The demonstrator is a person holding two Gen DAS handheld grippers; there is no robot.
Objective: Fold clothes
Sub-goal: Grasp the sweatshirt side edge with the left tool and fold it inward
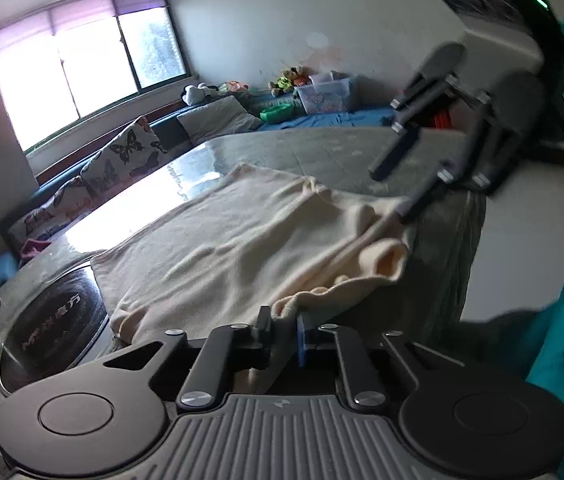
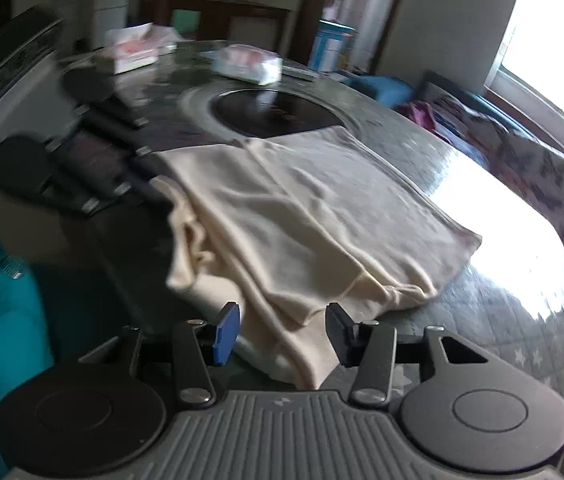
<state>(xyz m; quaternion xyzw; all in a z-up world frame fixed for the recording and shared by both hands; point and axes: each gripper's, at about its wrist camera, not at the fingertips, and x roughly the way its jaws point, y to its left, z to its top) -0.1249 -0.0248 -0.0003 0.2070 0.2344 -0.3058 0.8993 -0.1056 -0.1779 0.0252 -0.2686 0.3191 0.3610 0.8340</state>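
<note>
A cream garment (image 1: 234, 240) lies partly folded on the grey-covered table (image 1: 321, 148), one sleeve end hanging over the near edge. My left gripper (image 1: 283, 334) is shut on the garment's near hem at the table edge. My right gripper (image 2: 282, 334) is open, its jaws on either side of a hanging fold of the garment (image 2: 321, 208). In the left wrist view the right gripper (image 1: 397, 192) hovers open at the garment's far corner. In the right wrist view the left gripper (image 2: 154, 184) sits blurred at the garment's left edge.
A round black hotplate (image 2: 274, 114) is set into the table beyond the garment. Tissue packs (image 2: 248, 64) and a box (image 2: 134, 54) lie at the far side. A sofa with butterfly cushions (image 1: 122, 156) runs under the window. My teal sleeve (image 1: 561, 340) is close.
</note>
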